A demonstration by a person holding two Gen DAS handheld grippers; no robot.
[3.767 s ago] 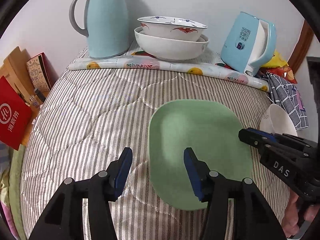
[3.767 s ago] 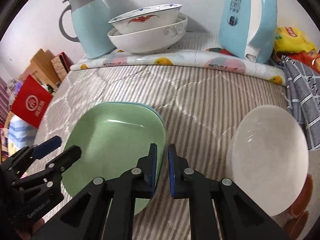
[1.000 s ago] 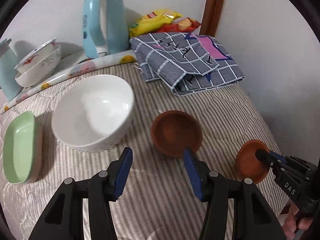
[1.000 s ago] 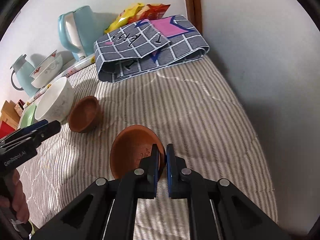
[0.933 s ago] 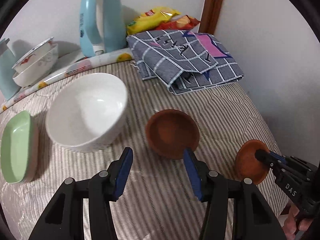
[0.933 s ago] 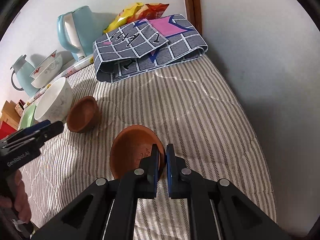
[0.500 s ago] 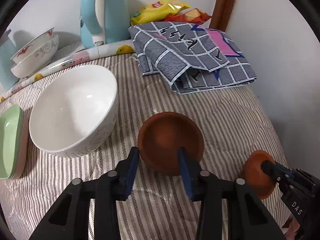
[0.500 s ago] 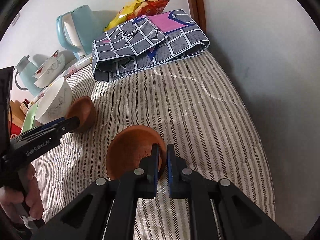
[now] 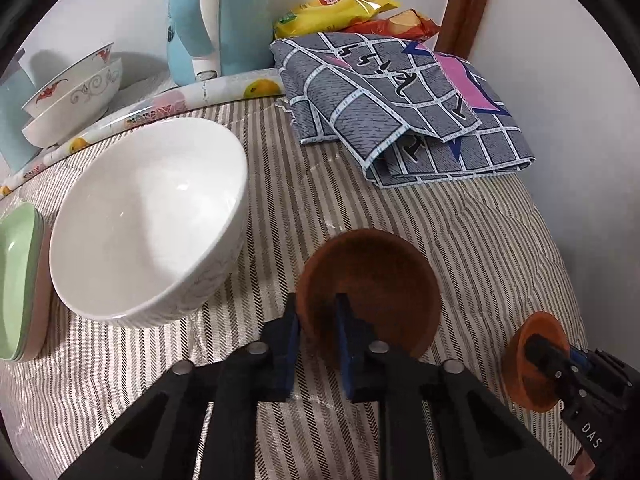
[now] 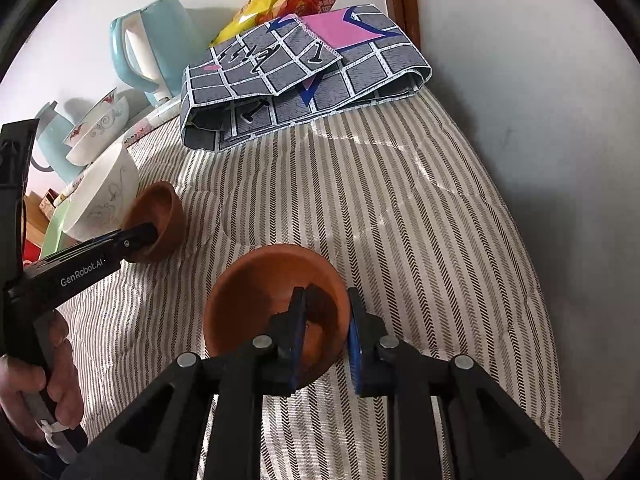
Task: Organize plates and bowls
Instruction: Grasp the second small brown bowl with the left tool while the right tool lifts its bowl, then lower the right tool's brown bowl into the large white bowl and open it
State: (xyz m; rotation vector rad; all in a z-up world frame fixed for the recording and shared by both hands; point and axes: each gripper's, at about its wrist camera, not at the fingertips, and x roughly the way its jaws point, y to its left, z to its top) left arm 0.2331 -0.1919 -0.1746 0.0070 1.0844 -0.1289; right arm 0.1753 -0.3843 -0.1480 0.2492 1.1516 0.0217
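Two small brown bowls sit on the striped bedspread. My left gripper (image 9: 316, 320) is shut on the near-left rim of the first brown bowl (image 9: 384, 280), one finger inside, one outside; this bowl also shows in the right wrist view (image 10: 156, 216). My right gripper (image 10: 326, 316) is shut on the right rim of the second brown bowl (image 10: 264, 300), seen in the left wrist view (image 9: 528, 364) at the bed's lower right. A large white bowl (image 9: 148, 216) stands left of the first brown bowl. Stacked green plates (image 9: 16, 276) lie at the far left.
Two patterned bowls (image 9: 72, 96) are stacked at the back left by a blue kettle (image 9: 216, 20). A folded grey checked cloth (image 9: 400, 104) and snack bags (image 9: 340, 8) lie at the back right. The wall runs along the right; the bed edge drops off there.
My left gripper moved forward and closed from open onto the first brown bowl's rim. My right gripper kept its hold on the second brown bowl, which shifted only slightly.
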